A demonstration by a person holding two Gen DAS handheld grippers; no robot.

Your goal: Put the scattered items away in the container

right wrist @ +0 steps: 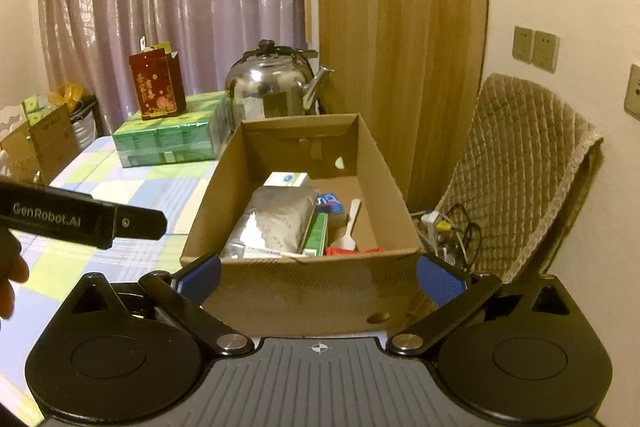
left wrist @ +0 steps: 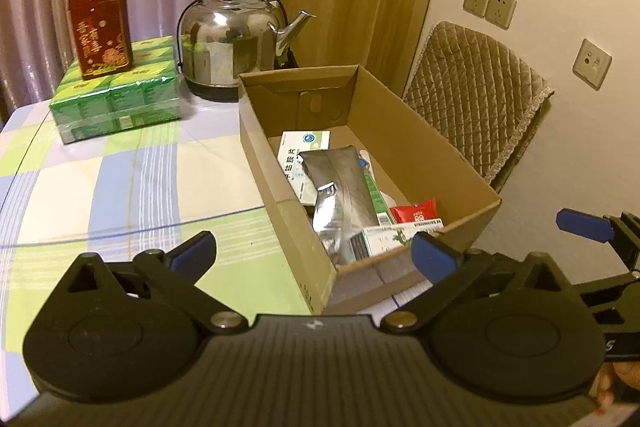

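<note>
An open cardboard box [left wrist: 296, 247] [right wrist: 300, 291] stands on the checked tablecloth [left wrist: 120, 187]. Inside it lie a silver foil pouch [left wrist: 340, 187] [right wrist: 276, 219], a white medicine box [left wrist: 304, 143] [right wrist: 286, 179], a green carton [right wrist: 316, 233], a red packet [left wrist: 414, 213] and a white spoon [right wrist: 352, 223]. My left gripper [left wrist: 312, 247] is open and empty at the box's near left corner. My right gripper [right wrist: 320, 267] is open and empty, its fingers spread as wide as the near wall. Each tool shows at the edge of the other's view.
A steel kettle [left wrist: 228, 39] stands behind the box. Left of it, a red carton [left wrist: 100, 35] sits on a green wrapped pack [left wrist: 120, 95]. A chair with a quilted cover [left wrist: 472, 87] is at the right, with cables [right wrist: 448, 227] on the floor beside it.
</note>
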